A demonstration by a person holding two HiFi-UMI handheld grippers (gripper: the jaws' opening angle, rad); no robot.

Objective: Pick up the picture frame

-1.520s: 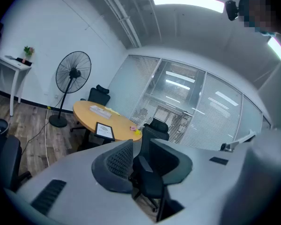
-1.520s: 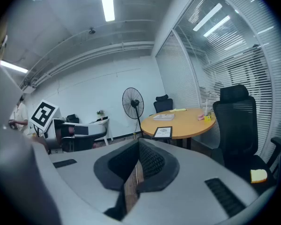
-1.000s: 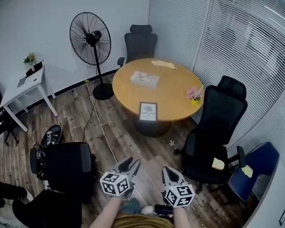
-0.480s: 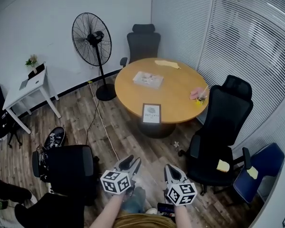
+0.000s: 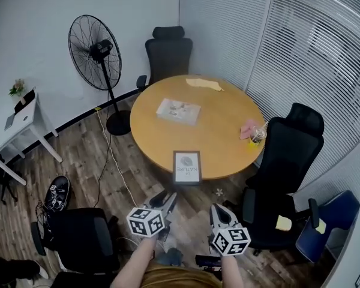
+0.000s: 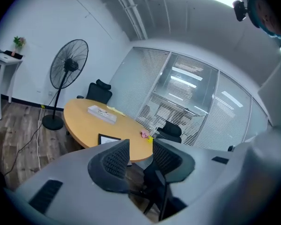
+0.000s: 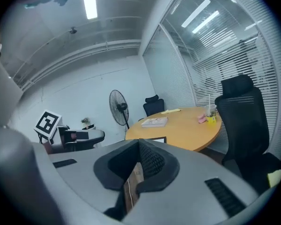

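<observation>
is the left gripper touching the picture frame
No, the left gripper is over the floor, short of the picture frame at the round table's near edge.

My left claw (image 5: 166,198) and right claw (image 5: 221,209) have grey moulded shells, dark ribbed pads (image 6: 113,159) and white cubes (image 5: 146,222) printed with black square markers. Top (image 5: 179,278): mustard-yellow.

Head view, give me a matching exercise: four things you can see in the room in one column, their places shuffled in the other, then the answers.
Things:
1. picture frame
2. fan
3. potted plant
4. flat box

Places:
A. on the white side table
B. middle of the round table
C. standing on the floor
D. near edge of the round table

Pairs: 1-D, 2-C, 3-A, 4-B
</observation>
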